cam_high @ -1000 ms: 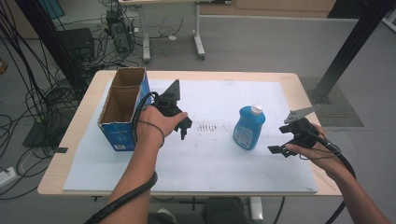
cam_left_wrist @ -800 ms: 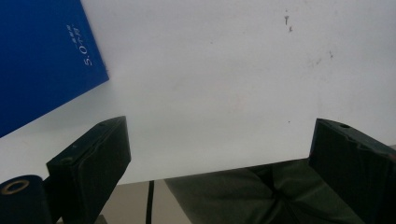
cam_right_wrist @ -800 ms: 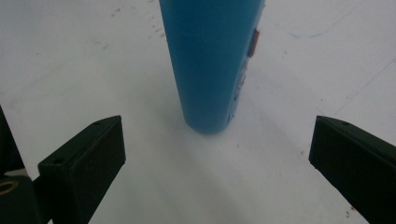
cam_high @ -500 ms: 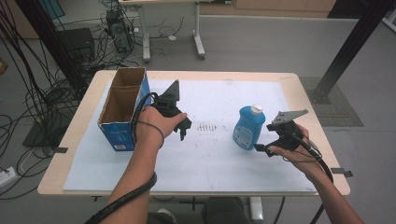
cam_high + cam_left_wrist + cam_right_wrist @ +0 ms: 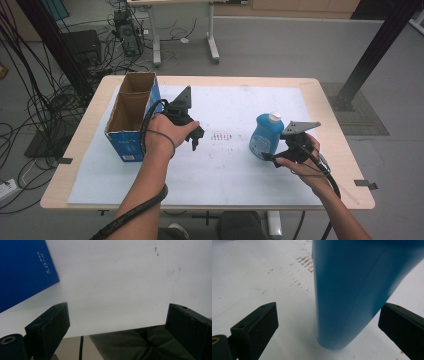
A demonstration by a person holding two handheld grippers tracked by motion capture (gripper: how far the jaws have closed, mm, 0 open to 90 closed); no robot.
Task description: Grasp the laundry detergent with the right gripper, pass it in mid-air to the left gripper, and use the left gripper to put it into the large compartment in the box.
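A blue bottle (image 5: 266, 135) with a white cap stands upright on the white sheet, right of centre. My right gripper (image 5: 272, 158) is open at the bottle's base, and in the right gripper view the bottle (image 5: 352, 290) rises between the two spread jaws without touching them. An open cardboard box (image 5: 131, 115) with blue sides stands at the left of the table. My left gripper (image 5: 196, 141) hovers just right of the box, open and holding nothing. The left gripper view shows a blue side of the box (image 5: 22, 272) at the upper left.
The white sheet (image 5: 225, 170) covers most of the wooden table (image 5: 345, 165). A patch of small dark marks (image 5: 222, 136) lies between the two grippers. Cables, a desk frame and a black post stand on the floor beyond the table.
My right gripper has moved left toward the bottle and now brackets its base. The left gripper has stayed in place.
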